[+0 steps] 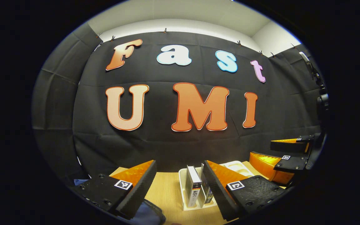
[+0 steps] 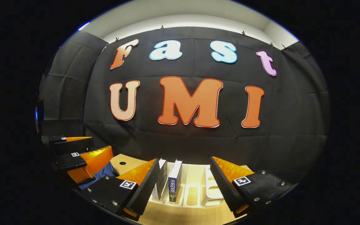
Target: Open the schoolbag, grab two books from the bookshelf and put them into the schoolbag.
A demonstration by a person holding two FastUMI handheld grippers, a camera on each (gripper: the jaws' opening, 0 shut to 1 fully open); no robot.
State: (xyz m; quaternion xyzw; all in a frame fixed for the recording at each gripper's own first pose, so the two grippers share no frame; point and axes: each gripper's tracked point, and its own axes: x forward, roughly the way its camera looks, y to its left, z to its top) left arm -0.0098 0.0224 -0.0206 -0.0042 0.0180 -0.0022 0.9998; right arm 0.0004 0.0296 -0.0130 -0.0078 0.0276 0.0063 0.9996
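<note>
Tongs, left [image 1: 176, 187] and right [image 2: 183, 184], both gape empty; blue fabric schoolbag [image 1: 147, 214] awaits opening, before upright books [image 2: 174, 179] in white slotted bookshelf [image 2: 212, 190].

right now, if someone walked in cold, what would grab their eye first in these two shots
Probably the white bookshelf on the wooden table, with two books standing upright in its left slots, straight ahead of the open right gripper. In the left gripper view, the open left gripper frames the same rack from the other side. A bit of blue schoolbag lies low beside its left finger.
</note>
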